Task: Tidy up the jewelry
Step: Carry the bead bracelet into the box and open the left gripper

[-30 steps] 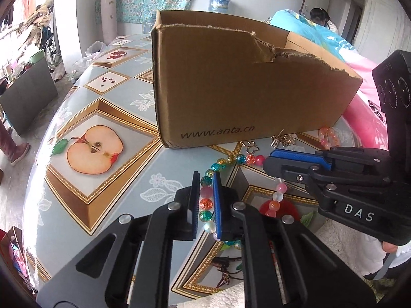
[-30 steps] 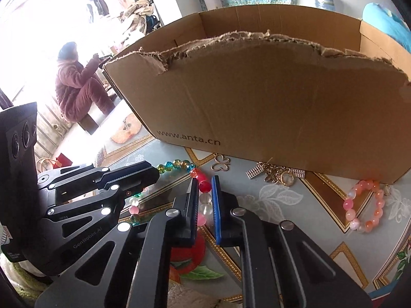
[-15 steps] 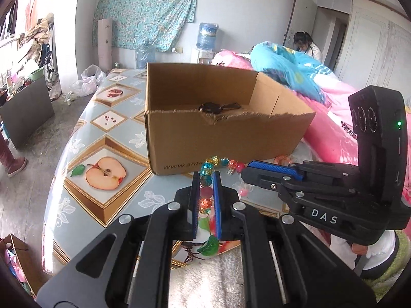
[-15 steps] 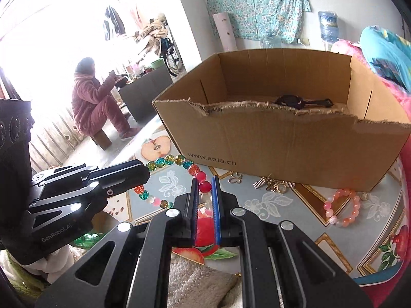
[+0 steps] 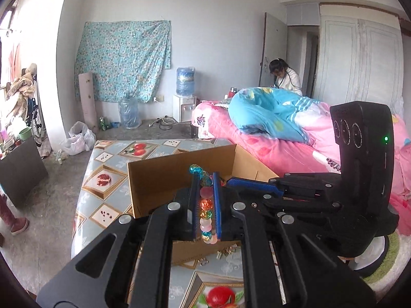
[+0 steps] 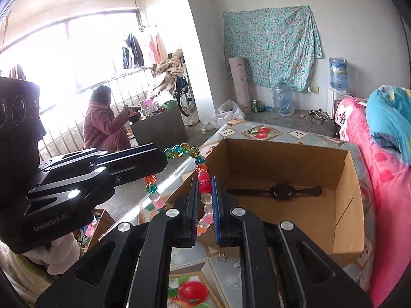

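Both tools share one beaded bracelet: the left hand-held gripper and the right hand-held gripper are each clamped on a stretch of its beads, holding the loop above the table, probably so it drops into the cardboard box beside the wristwatch. The left tool's housing reads "GenRobot.AI".

Beaded bracelet, gripped at two places, above open cardboard box

Right gripper: jaws closed on the beaded bracelet. Left gripper, left of the jaws, clamps the same strand, which loops between both. Cardboard box ahead and right of the jaws, on the worktop; a black watch lies inside. Small metal trinkets lie on the worktop below the jaws.
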Tool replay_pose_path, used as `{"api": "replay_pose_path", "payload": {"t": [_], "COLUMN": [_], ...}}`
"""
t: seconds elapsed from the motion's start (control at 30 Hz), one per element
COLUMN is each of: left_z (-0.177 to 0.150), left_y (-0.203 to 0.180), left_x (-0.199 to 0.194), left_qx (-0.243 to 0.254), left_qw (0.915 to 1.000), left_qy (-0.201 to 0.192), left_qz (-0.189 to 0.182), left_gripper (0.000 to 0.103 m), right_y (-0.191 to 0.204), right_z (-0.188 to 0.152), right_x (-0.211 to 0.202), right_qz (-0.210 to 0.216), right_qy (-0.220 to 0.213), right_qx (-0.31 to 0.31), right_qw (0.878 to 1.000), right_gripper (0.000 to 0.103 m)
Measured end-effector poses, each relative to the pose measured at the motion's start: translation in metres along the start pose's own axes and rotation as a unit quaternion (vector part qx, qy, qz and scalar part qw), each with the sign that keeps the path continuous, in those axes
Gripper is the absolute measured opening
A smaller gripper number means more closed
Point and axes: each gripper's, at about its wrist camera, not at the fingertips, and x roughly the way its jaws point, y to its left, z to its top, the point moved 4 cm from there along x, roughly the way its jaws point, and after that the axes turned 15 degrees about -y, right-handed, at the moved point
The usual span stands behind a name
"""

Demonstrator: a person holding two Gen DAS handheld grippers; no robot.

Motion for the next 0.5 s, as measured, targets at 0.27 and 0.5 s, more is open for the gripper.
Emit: {"api": "replay_pose_path", "payload": {"t": [0.27, 0.5], "left_z": [-0.031, -0.086], "left_y": [0.028, 0.048], "left_x": [0.065, 0.09], "left_qx": [-0.036, -0.059], "left_qw": [0.9963, 0.9831], "left_qy": [0.077, 0.169], "left_qz": [0.014, 0.041], "left_gripper": [0.009, 0.009], "right_y": [-0.042, -0.05], "right_z": [-0.021, -0.062], "right_x": [0.077, 0.121], "right_qz": [0.002, 0.013], "right_qy": [0.092, 0.205], "right_qx": [0.049, 0.051], "right_qw": [0.995, 0.977], "right_gripper": [0.01, 0.01]}}
